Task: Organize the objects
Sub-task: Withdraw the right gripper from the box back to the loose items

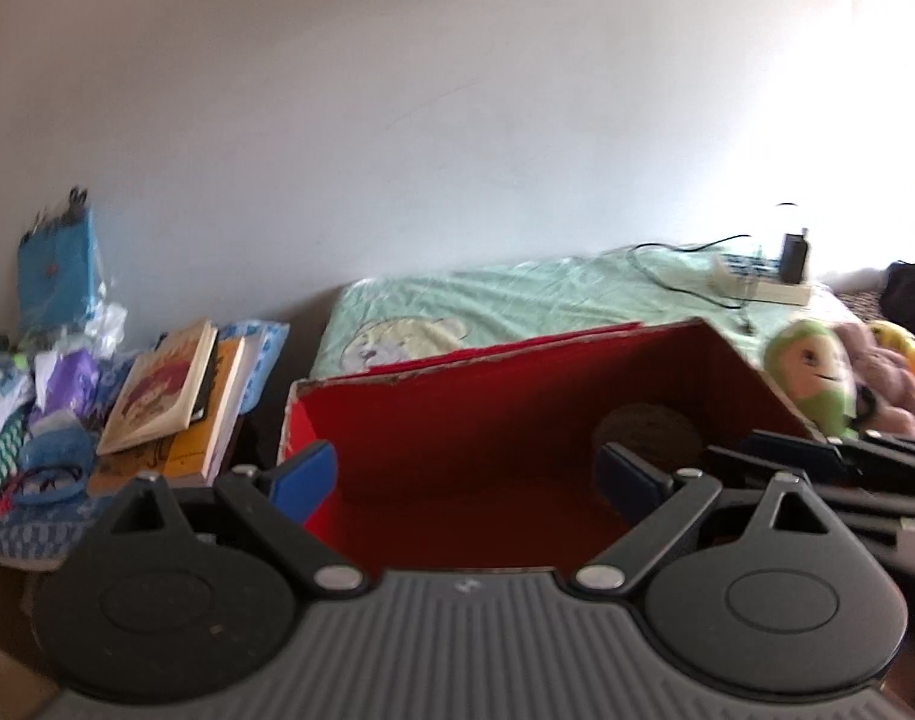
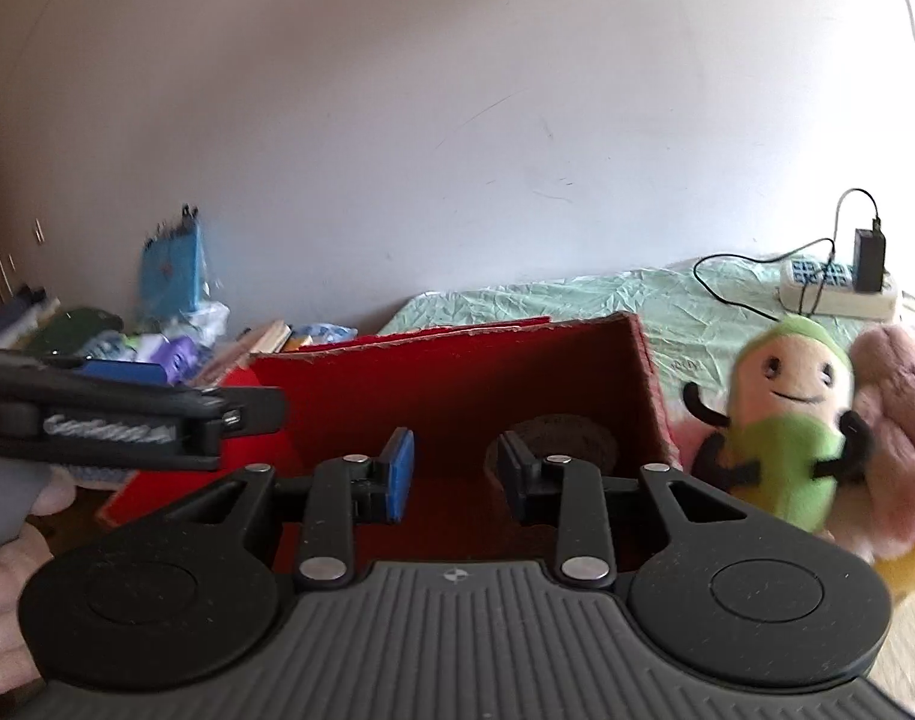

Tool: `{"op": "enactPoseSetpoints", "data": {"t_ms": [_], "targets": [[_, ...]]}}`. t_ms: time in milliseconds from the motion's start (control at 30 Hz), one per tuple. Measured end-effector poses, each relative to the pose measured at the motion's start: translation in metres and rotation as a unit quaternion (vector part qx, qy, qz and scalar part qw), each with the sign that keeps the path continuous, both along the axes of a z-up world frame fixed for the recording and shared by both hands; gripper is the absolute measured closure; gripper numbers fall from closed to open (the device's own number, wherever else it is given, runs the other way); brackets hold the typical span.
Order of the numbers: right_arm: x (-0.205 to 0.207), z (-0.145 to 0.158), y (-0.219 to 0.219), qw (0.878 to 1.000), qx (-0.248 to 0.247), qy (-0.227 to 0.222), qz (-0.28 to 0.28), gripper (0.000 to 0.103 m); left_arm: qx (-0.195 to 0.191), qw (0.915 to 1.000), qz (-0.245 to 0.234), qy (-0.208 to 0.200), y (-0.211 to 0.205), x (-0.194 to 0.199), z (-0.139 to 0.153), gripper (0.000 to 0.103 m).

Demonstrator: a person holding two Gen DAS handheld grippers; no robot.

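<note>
Our left tongs (image 1: pixel 468 476) stand wide and empty, blue pads apart, over the open red box (image 1: pixel 457 444). Our right tongs (image 2: pixel 457 471) are narrower but also apart, with nothing between the pads, and they too face into the box. In the right wrist view the left tongs (image 2: pixel 157 414) cross the left edge as a blurred dark bar, and a hand (image 2: pixel 7 570) below them is cut off by the frame.

Inside the box, by its right wall, lies a dark round thing (image 1: pixel 649 426); our own pads cover part of it and we cannot tell what it is.

Right of the box, on the bed (image 2: pixel 577 300) with its pale green sheet, a green and tan plush doll (image 2: pixel 787 414) leans against a pink plush (image 2: pixel 895 420), which the frame edge cuts. A yellow plush (image 1: pixel 913 354) beyond is mostly hidden. At the bed's far right corner a white power strip (image 2: pixel 835 294) carries a black adapter (image 2: pixel 868 261).

Left of the box lie stacked books (image 1: pixel 175 396), then a blurred heap of cloth and bags (image 1: pixel 43 408) that we cannot sort out.
</note>
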State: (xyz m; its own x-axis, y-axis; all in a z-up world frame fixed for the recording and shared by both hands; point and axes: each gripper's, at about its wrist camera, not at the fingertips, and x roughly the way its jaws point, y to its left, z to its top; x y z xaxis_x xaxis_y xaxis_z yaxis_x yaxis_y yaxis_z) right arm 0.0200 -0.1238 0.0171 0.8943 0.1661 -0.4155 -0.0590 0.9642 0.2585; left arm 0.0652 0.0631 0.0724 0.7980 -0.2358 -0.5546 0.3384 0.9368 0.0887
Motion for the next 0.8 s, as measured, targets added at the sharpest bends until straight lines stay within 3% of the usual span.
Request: {"op": "enactPoseSetpoints", "data": {"t_ms": [133,333,500,567,733,800], "targets": [[-0.027,0.004,-0.010,1.000,0.010,0.003,0.007,0.060,-0.009,0.9973,-0.065,0.031,-0.002,-0.028,0.001,0.008],[-0.064,-0.002,-0.024,0.999,0.030,0.019,0.006,0.048,-0.015,0.9811,-0.159,0.110,-0.016,-0.061,-0.017,0.008],[-0.075,-0.014,-0.034,0.996,0.060,0.059,0.016,0.050,-0.009,0.9605,-0.230,0.157,-0.037,-0.082,-0.032,0.013],[-0.076,-0.021,-0.036,0.993,0.079,0.080,0.025,0.059,-0.006,0.9537,-0.250,0.167,-0.045,-0.091,-0.038,0.019],[-0.086,-0.040,-0.039,0.984,0.116,0.128,0.039,0.062,-0.003,0.9374,-0.277,0.211,-0.062,-0.104,-0.056,0.032],[-0.092,-0.046,-0.043,0.980,0.133,0.141,0.038,0.062,-0.008,0.9335,-0.277,0.227,-0.061,-0.103,-0.061,0.033]]}}
